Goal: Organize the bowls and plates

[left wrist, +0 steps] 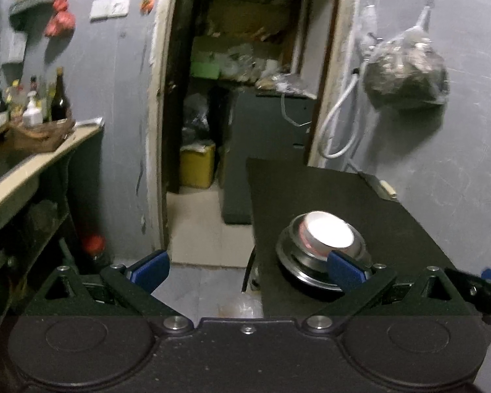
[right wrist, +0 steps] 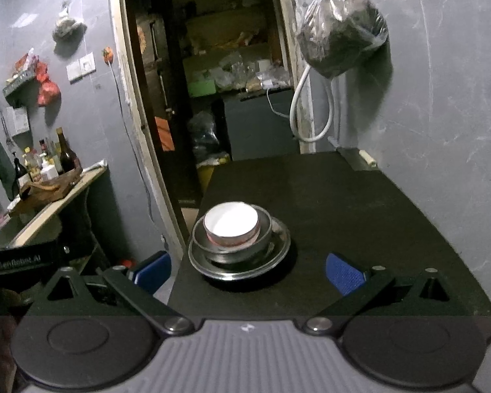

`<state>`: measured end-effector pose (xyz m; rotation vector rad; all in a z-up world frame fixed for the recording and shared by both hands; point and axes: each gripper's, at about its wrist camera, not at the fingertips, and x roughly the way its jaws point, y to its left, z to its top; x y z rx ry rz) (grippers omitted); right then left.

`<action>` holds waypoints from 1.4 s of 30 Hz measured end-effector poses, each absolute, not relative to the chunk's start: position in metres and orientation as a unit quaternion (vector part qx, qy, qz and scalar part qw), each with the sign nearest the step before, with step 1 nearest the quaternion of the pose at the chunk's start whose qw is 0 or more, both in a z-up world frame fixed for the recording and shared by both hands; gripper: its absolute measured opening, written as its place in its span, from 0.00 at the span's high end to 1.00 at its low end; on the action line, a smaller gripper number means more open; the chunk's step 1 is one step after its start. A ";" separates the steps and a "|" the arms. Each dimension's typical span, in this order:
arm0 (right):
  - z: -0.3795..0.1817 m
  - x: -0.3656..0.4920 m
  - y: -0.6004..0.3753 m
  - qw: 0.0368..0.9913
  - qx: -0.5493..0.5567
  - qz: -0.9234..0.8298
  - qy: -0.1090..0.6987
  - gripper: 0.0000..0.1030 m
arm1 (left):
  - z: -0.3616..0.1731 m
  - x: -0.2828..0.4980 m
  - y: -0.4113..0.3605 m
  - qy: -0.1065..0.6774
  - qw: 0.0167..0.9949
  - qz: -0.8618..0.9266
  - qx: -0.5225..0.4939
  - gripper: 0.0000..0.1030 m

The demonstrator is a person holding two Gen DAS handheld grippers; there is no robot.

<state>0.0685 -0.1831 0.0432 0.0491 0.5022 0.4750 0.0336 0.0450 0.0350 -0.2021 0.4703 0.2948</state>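
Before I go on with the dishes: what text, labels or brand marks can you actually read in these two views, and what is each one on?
"GenRobot.AI", white letters, slightly soft, on the black body of the left gripper at the left edge of the right wrist view.
Bottles on the side counter: labels too small and blurred to read.
Paper on the wall: unreadable.
Stacked bowl and plate: no text visible.

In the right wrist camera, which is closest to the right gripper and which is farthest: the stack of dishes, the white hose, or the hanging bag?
From the right gripper:
1. Stack of dishes, just ahead on the black table, slightly left.
2. White hose, looped by the doorframe past the table's far edge.
3. Hanging bag, high on the wall, upper right.
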 end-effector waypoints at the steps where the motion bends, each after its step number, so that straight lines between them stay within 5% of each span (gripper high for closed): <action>1: 0.042 0.067 -0.184 0.939 0.017 0.237 0.247 0.00 | 0.035 0.031 0.041 0.228 0.959 0.141 -0.097 0.01; 42: 0.019 0.066 -0.229 0.919 0.006 0.239 0.314 0.00 | 0.019 0.019 -0.011 0.320 0.933 0.149 -0.061 0.01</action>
